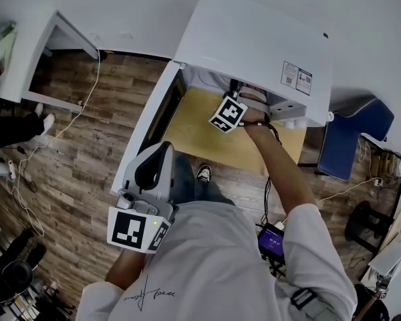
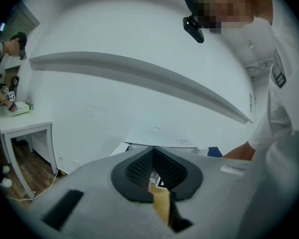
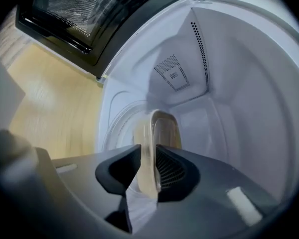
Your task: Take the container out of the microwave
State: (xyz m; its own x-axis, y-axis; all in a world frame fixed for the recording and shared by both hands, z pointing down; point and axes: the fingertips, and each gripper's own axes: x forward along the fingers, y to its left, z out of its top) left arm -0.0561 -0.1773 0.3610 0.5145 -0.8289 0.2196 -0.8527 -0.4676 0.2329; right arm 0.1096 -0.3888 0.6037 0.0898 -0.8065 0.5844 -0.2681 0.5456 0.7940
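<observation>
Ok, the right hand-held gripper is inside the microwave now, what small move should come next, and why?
Probably close the right hand-held gripper on the rim of the container. The rim stands between its open jaws, with a gap at one pad, so nothing is gripped yet, and the container is inside the microwave.

Me on the rig: white short-sleeve tee (image 1: 214, 266), small dark script on the back. Left tongs (image 2: 153, 171) and right tongs (image 3: 148, 168) are grey shells with black ribbed pads (image 3: 173, 169), and each carries a black-and-white marker cube (image 1: 137, 229).
</observation>
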